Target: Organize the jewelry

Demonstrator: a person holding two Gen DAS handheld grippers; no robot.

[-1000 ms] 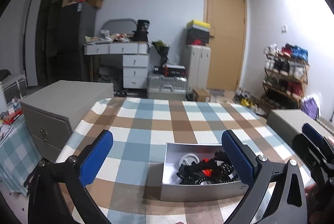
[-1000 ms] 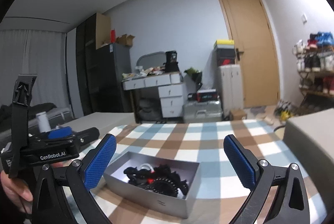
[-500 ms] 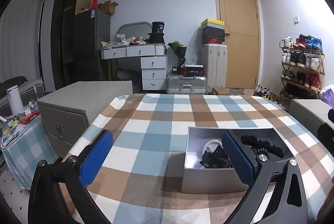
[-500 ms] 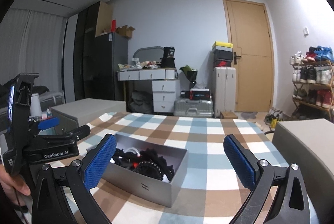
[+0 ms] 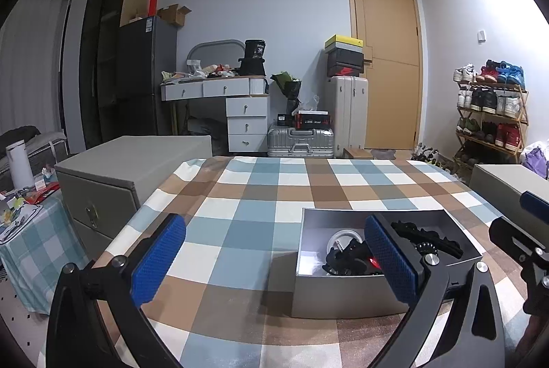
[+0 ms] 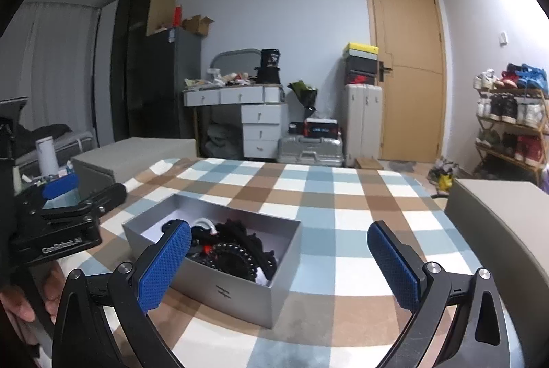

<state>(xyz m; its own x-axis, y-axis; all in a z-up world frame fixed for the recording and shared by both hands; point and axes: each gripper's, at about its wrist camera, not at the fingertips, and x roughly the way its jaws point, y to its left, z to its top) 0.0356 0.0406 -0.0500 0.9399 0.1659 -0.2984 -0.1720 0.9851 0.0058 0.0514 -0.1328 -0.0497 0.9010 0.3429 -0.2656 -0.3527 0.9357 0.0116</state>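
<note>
A silver open box (image 5: 343, 294) sits on the checked tablecloth (image 5: 240, 230); it also shows in the right wrist view (image 6: 226, 289). Inside lies a tangle of black beaded jewelry (image 6: 236, 254) with a red bit and a white ring (image 5: 345, 239). My left gripper (image 5: 274, 261) is open and empty, its right finger in front of the box. My right gripper (image 6: 278, 265) is open and empty, its left finger over the box's near left corner. The right gripper shows at the right edge of the left wrist view (image 5: 521, 241); the left gripper's body shows at the left of the right wrist view (image 6: 58, 223).
A grey cabinet (image 5: 130, 169) stands left of the table, another grey box (image 6: 501, 230) at the right. A side table with a white tumbler (image 5: 19, 165) is far left. A desk, suitcases, a door and a shoe rack (image 5: 490, 114) are behind.
Both grippers have dropped lower and drawn nearer to the box. The left view has shifted so the box lies further right; the right gripper's left finger now overlaps the box.
</note>
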